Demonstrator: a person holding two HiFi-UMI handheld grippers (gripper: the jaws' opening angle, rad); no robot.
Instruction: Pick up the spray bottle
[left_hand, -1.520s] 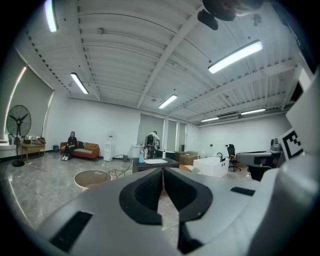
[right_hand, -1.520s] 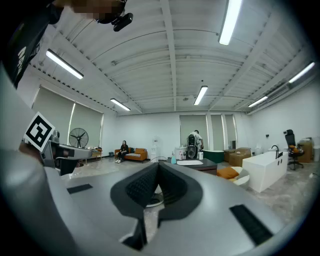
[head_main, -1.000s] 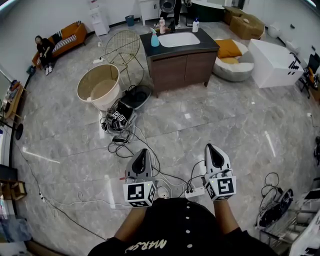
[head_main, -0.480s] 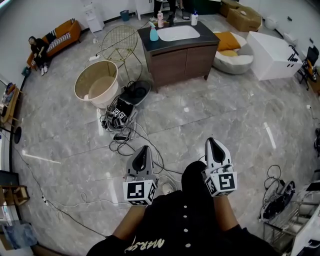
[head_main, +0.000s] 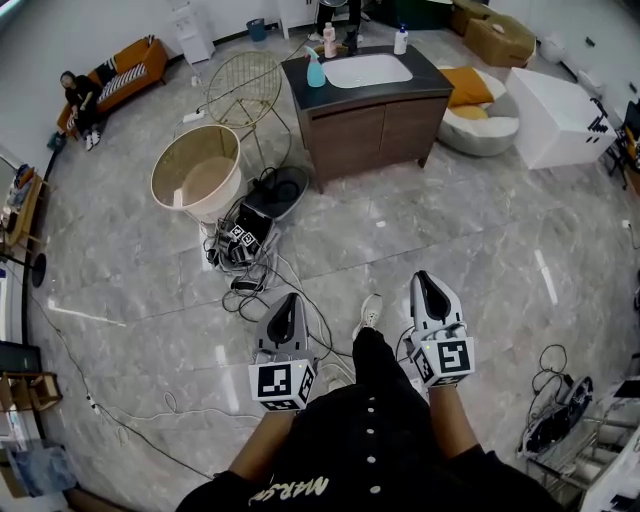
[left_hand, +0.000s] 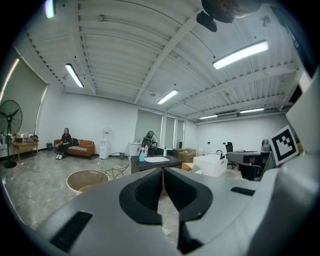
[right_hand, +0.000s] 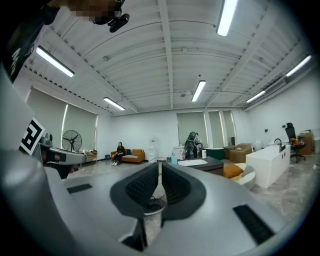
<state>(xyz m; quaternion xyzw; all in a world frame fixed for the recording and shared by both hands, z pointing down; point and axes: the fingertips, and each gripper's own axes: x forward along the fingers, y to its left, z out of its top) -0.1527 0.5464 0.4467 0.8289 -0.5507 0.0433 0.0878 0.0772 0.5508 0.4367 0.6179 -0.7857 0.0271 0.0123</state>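
Note:
The teal spray bottle (head_main: 315, 72) stands on the left end of a dark-topped vanity cabinet (head_main: 375, 125) far across the floor. It shows small in the left gripper view (left_hand: 142, 156) and in the right gripper view (right_hand: 173, 160). My left gripper (head_main: 288, 303) and right gripper (head_main: 423, 280) are held side by side in front of my body, both pointing toward the cabinet and far short of it. Each has its jaws shut with nothing between them. My leg and a white shoe (head_main: 368, 312) show between the two grippers.
A pink bottle (head_main: 329, 42) and a white bottle (head_main: 401, 40) stand by the sink basin (head_main: 370, 70). A beige tub (head_main: 197, 172), a wire chair (head_main: 245, 88) and cables with equipment (head_main: 245, 245) lie left of the path. A round cushion seat (head_main: 480, 110) and a white box (head_main: 560, 105) sit right.
Both grippers have travelled forward with me toward the cabinet. My leg and shoe have swung into view between them. The jaws stay shut.

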